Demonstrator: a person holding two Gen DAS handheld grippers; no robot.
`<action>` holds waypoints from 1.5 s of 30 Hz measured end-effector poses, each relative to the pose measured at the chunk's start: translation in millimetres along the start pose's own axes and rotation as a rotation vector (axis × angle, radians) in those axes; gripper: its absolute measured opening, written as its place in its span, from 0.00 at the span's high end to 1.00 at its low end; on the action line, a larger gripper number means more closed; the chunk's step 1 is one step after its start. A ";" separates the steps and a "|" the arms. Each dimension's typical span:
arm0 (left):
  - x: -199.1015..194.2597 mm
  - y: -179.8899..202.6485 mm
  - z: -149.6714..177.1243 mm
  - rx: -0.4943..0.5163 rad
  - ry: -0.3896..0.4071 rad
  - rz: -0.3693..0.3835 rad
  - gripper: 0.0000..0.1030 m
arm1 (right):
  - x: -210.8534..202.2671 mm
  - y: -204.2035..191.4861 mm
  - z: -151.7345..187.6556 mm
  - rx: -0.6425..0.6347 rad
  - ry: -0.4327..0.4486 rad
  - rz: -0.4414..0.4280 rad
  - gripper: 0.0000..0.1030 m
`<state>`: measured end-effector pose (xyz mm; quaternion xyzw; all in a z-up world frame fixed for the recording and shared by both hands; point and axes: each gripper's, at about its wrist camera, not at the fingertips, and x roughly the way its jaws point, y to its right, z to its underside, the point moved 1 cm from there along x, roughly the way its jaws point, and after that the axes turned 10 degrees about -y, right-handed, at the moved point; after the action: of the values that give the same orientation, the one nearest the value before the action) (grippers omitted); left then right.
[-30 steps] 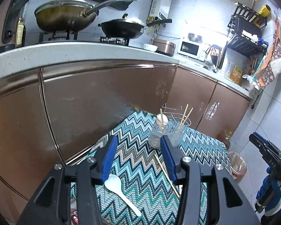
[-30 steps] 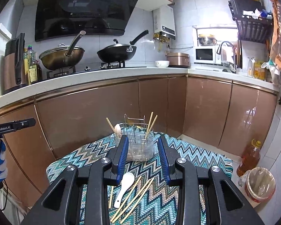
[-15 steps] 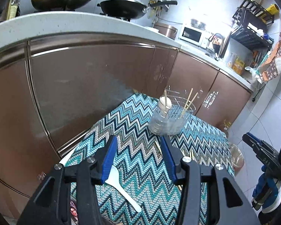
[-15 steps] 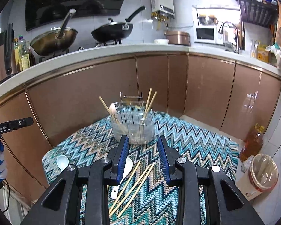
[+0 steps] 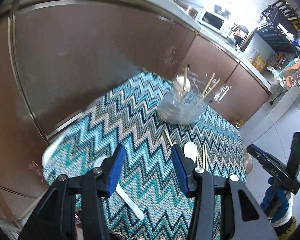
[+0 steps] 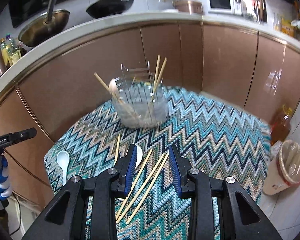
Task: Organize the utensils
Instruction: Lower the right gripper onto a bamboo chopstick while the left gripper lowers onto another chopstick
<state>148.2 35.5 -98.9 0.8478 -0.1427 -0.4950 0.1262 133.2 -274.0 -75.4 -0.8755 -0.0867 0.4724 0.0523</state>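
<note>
A clear utensil holder (image 6: 140, 108) with a wire rack stands at the far side of a zigzag-patterned table (image 6: 210, 132); it holds a spoon and several chopsticks. It also shows in the left wrist view (image 5: 182, 108). Loose chopsticks (image 6: 148, 176) lie under my open, empty right gripper (image 6: 151, 170), with a white spoon (image 6: 139, 156) beside its left finger. Another white spoon (image 6: 63, 163) lies at the table's left edge. My open, empty left gripper (image 5: 148, 172) hovers over that spoon, whose handle (image 5: 130, 204) shows below it. A second spoon (image 5: 190, 152) and chopsticks (image 5: 205, 158) lie to its right.
Brown cabinet fronts (image 6: 170, 50) stand close behind the table, under a counter with pans (image 6: 110, 5). A lined bin (image 6: 288, 166) and an oil bottle (image 6: 281, 124) stand on the floor to the right. The other hand-held gripper shows in each view's edge (image 5: 274, 170).
Both grippers have tilted down and moved closer to the table. The holder and the loose utensils have not moved.
</note>
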 end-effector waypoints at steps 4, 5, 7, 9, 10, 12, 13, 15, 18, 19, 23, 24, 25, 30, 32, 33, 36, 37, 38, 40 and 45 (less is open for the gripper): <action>25.2 5.6 -0.8 -0.007 -0.066 0.017 0.55 | 21.7 6.4 -4.1 0.028 -0.073 -0.036 0.68; 31.5 7.8 -1.2 -0.006 -0.083 0.020 0.55 | 28.5 8.9 -5.5 0.038 -0.094 -0.045 0.68; 47.4 12.4 -3.7 -0.014 -0.125 0.028 0.56 | 40.2 13.2 -8.2 0.050 -0.131 -0.053 0.68; 64.8 19.0 -8.4 -0.015 -0.164 0.034 0.56 | 55.1 17.7 -11.9 0.060 -0.181 -0.068 0.68; 72.1 22.0 -10.7 -0.016 -0.179 0.037 0.56 | 61.6 19.6 -13.0 0.066 -0.204 -0.076 0.68; 87.9 28.6 -15.7 -0.025 -0.210 0.050 0.56 | 80.8 25.6 -15.5 0.079 -0.266 -0.096 0.69; 97.8 33.5 -18.9 -0.025 -0.228 0.053 0.56 | 87.0 27.1 -15.5 0.083 -0.284 -0.098 0.70; 112.7 41.1 -23.3 -0.022 -0.243 0.036 0.56 | 103.8 31.8 -16.2 0.094 -0.328 -0.101 0.71; 136.4 49.5 -29.4 -0.024 -0.274 0.008 0.59 | 126.2 39.1 -18.3 0.107 -0.379 -0.097 0.74; 143.0 51.0 -31.0 -0.027 -0.283 0.003 0.61 | 132.6 41.1 -19.3 0.108 -0.392 -0.093 0.76; 163.7 53.7 -36.8 -0.041 -0.311 -0.025 0.65 | 152.0 48.2 -24.3 0.108 -0.426 -0.083 0.80; 168.7 53.4 -38.1 -0.046 -0.317 -0.029 0.66 | 155.1 49.0 -25.4 0.107 -0.432 -0.083 0.80; 171.7 52.9 -38.7 -0.048 -0.322 -0.033 0.67 | 157.0 49.1 -26.6 0.104 -0.435 -0.085 0.81; 182.9 50.5 -39.4 -0.056 -0.339 -0.041 0.72 | 159.0 42.9 -33.2 0.082 -0.428 -0.096 0.83; 185.1 51.2 -39.5 -0.052 -0.342 -0.041 0.74 | 157.2 40.1 -32.8 0.081 -0.432 -0.124 0.85; 186.4 51.8 -39.9 -0.050 -0.345 -0.038 0.74 | 156.8 38.5 -32.1 0.086 -0.435 -0.140 0.85; 187.8 54.6 -39.4 -0.048 -0.348 -0.032 0.76 | 155.9 33.2 -28.2 0.092 -0.447 -0.169 0.86; 188.1 55.6 -39.4 -0.047 -0.350 -0.030 0.77 | 157.0 31.4 -26.8 0.091 -0.450 -0.168 0.86; 188.6 57.0 -39.4 -0.047 -0.352 -0.030 0.77 | 159.9 28.0 -25.0 0.090 -0.453 -0.161 0.86; 190.2 58.6 -39.7 -0.047 -0.357 -0.032 0.78 | 163.9 27.9 -23.4 0.098 -0.463 -0.154 0.86; 199.8 58.6 -40.6 -0.063 -0.375 -0.036 0.79 | 171.7 29.0 -19.7 0.106 -0.484 -0.148 0.87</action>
<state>270.6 -89.2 -219.2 0.7388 -0.1329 -0.6506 0.1148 245.2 -268.1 -210.0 -0.7242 -0.1358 0.6670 0.1103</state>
